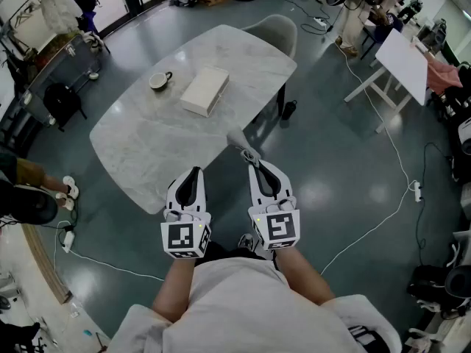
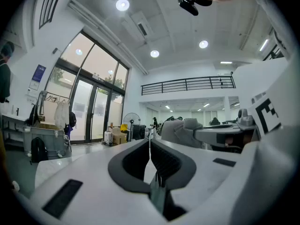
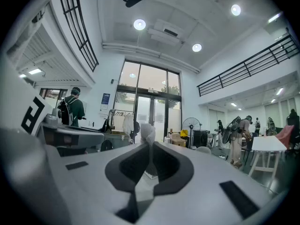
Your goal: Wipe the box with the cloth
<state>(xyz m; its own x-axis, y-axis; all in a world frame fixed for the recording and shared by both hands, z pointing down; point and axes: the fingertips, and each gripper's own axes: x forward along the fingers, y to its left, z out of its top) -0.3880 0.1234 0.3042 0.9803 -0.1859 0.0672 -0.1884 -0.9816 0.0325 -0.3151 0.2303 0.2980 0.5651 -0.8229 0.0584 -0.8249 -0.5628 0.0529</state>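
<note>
A flat cream box (image 1: 205, 90) lies on the marble table (image 1: 147, 142), toward its far side. My right gripper (image 1: 252, 162) hovers by the table's near right edge, well short of the box, shut on a small pale cloth (image 1: 238, 138) that sticks out past its tips. In the right gripper view the cloth (image 3: 146, 132) bunches above the closed jaws of that gripper (image 3: 149, 146). My left gripper (image 1: 194, 172) hangs beside it at the table's near edge. It is shut with nothing in it, as the left gripper view (image 2: 149, 144) shows.
A cup on a saucer (image 1: 160, 80) stands left of the box. A grey chair (image 1: 276, 31) sits at the table's far end and a dark bottle (image 1: 289, 109) on the floor beside it. A white folding table (image 1: 403, 61) and floor cables (image 1: 401, 171) lie to the right.
</note>
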